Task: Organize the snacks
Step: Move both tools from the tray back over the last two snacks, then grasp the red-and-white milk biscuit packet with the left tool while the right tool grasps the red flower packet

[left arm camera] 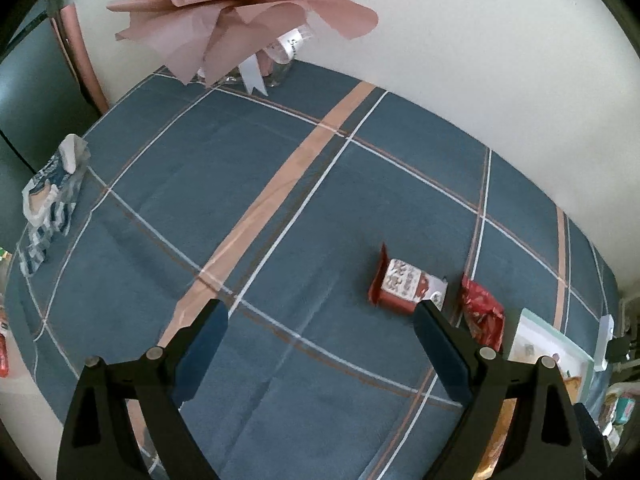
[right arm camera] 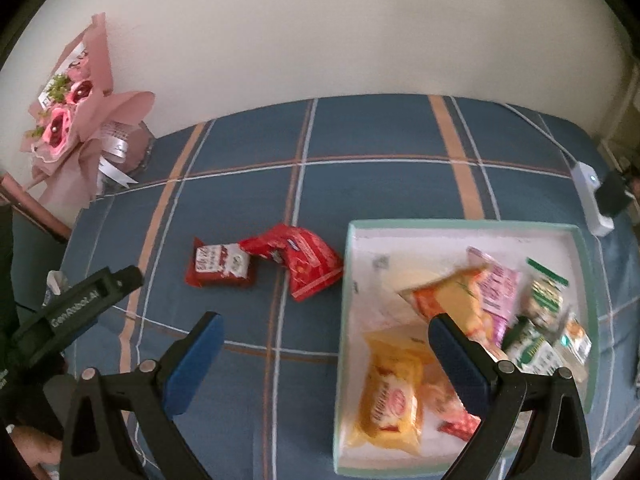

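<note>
A red-and-white snack pack (right arm camera: 221, 266) and a crumpled red snack bag (right arm camera: 298, 258) lie on the blue plaid tablecloth, left of a shallow white tray with a mint rim (right arm camera: 460, 225). The tray holds several packets, among them a yellow one (right arm camera: 394, 392) and green-and-white ones (right arm camera: 544, 300). My right gripper (right arm camera: 324, 334) is open and empty, above the tray's left edge. My left gripper (left arm camera: 320, 318) is open and empty above the cloth, with the red-and-white pack (left arm camera: 404, 284) and red bag (left arm camera: 482, 314) beyond its right finger. The left gripper's body also shows in the right wrist view (right arm camera: 76, 304).
A pink wrapped bouquet (right arm camera: 76, 120) stands at the table's far left corner against the wall. A blue-and-white tissue pack (left arm camera: 52, 200) lies at the left edge. A white device (right arm camera: 592, 196) sits at the right edge.
</note>
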The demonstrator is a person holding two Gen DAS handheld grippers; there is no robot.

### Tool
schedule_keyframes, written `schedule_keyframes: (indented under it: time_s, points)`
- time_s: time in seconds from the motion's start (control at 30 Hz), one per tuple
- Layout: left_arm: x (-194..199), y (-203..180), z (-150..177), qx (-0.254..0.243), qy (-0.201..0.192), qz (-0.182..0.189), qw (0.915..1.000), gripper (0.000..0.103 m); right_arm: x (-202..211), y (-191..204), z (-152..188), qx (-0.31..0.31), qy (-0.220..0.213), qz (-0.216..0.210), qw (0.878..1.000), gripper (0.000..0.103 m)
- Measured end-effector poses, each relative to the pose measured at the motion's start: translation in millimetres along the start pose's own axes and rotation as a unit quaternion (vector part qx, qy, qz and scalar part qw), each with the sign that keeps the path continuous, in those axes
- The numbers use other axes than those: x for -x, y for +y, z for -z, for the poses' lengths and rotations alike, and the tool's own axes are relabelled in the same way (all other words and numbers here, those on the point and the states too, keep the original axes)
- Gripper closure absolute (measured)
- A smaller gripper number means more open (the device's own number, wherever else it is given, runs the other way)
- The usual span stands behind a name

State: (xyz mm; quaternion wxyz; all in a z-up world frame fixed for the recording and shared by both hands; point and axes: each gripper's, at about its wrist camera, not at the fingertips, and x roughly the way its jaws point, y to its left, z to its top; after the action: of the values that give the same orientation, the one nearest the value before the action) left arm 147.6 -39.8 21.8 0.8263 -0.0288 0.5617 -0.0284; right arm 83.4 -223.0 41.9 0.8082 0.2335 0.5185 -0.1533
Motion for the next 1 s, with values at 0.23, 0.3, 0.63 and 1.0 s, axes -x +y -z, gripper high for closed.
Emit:
schedule_keyframes:
  time_s: [0.23, 0.3, 0.63, 1.0]
  points:
    - [-10, -18, -6, -0.014, -0.002, 0.024, 0.9996, 0.009, -18, 5, -19, -0.002, -0.015, -0.015, 1.0, 0.0]
    - [-14, -20, -9, -0.01, 0.001, 0.032, 0.9994, 0.009, -25, 7, -24, -0.001, -0.016, -0.014, 1.0, 0.001]
    - [-49, -28, -16, -0.008, 0.02, 0.05, 0.9985, 0.009, -64, 18, -34, 0.017, -0.003, -0.01, 1.0, 0.024]
    - [-76, -45, -15, -0.024, 0.038, 0.081, 0.9957, 0.009, -91, 21, -38, 0.023, 0.007, -0.023, 0.999, 0.055]
